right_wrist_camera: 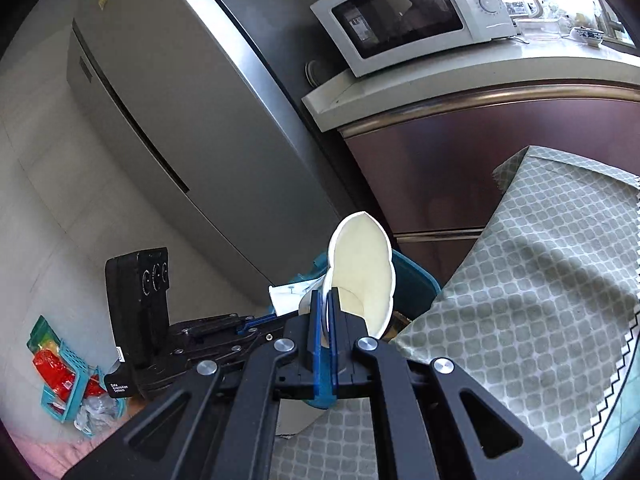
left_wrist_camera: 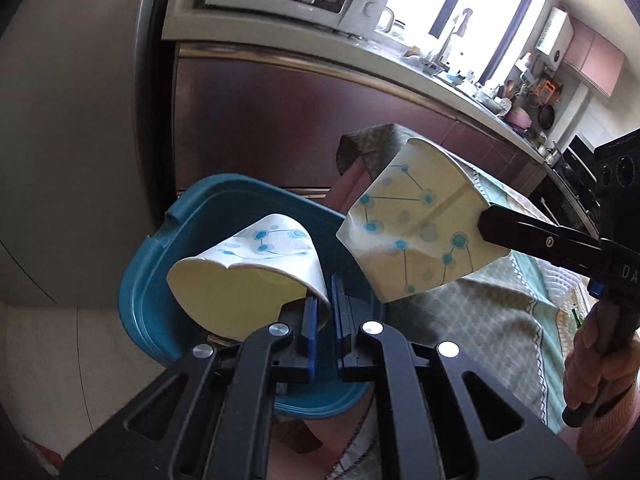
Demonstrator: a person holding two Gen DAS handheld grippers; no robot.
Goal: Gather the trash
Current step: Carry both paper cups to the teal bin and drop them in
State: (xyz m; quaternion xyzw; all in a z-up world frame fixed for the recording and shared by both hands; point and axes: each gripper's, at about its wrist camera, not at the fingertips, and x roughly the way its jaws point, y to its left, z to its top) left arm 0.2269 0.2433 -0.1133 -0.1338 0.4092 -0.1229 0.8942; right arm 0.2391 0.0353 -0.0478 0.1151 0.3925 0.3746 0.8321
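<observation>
1. Fridge (right_wrist_camera: 168, 112): tall grey appliance standing beside the counter (right_wrist_camera: 440, 80), which carries a white microwave (right_wrist_camera: 412, 12).
2. Table, covered by a green patterned cloth (right_wrist_camera: 532, 280): stands in front of the dark red cabinets, its corner just beside the bin.
3. Bin (left_wrist_camera: 140, 280): a teal plastic container on the floor by the table corner. Its inside is largely hidden behind the cups and grippers, so what lies in it cannot be told.
4. Crushed paper cup (left_wrist_camera: 416, 232): white with blue dots and lines, flattened and creased. The right gripper (left_wrist_camera: 486, 220) has its jaws clamped together on the cup's rim (right_wrist_camera: 360, 272) and holds it in the air over the table edge, near the bin.
5. Second paper cup (left_wrist_camera: 240, 276): same pattern, mouth dented, lying on its side. The left gripper (left_wrist_camera: 324, 320) has its jaws closed on the cup's wall and holds it above the bin's opening.
6. Hand (left_wrist_camera: 592, 356): grips the handle of the right gripper.
</observation>
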